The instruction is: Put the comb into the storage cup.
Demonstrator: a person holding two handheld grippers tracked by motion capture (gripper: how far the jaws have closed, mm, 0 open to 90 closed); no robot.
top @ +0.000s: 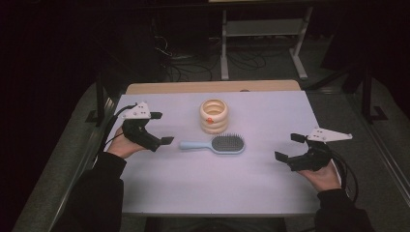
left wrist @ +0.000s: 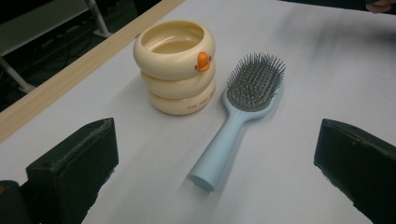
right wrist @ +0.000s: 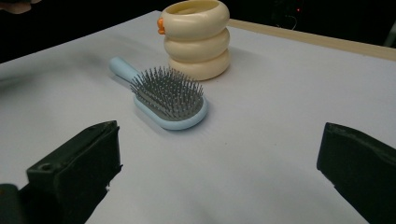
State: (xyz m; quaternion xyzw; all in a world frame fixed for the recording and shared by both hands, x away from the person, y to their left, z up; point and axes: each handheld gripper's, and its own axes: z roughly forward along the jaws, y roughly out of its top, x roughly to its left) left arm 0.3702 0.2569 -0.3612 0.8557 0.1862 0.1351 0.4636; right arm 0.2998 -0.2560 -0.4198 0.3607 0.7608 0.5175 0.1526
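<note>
A light blue hairbrush [top: 215,144] lies bristles up in the middle of the white table top [top: 261,183], its handle pointing left. Just behind it stands a cream ringed holder [top: 213,116] with a small orange beak on its side. My left gripper [top: 161,128] hovers at the left of the table, open and holding nothing, a short way from the brush handle [left wrist: 219,154]. My right gripper [top: 289,147] is at the right, open with nothing between its jaws, well apart from the brush head [right wrist: 169,97]. The holder [left wrist: 176,65] [right wrist: 197,37] is hollow and open at the top.
A wooden strip [top: 212,87] runs along the table's far edge. Beyond it, on the dark floor, stand a white metal frame [top: 263,41] and loose cables [top: 188,63]. The table's edges drop off close to each hand.
</note>
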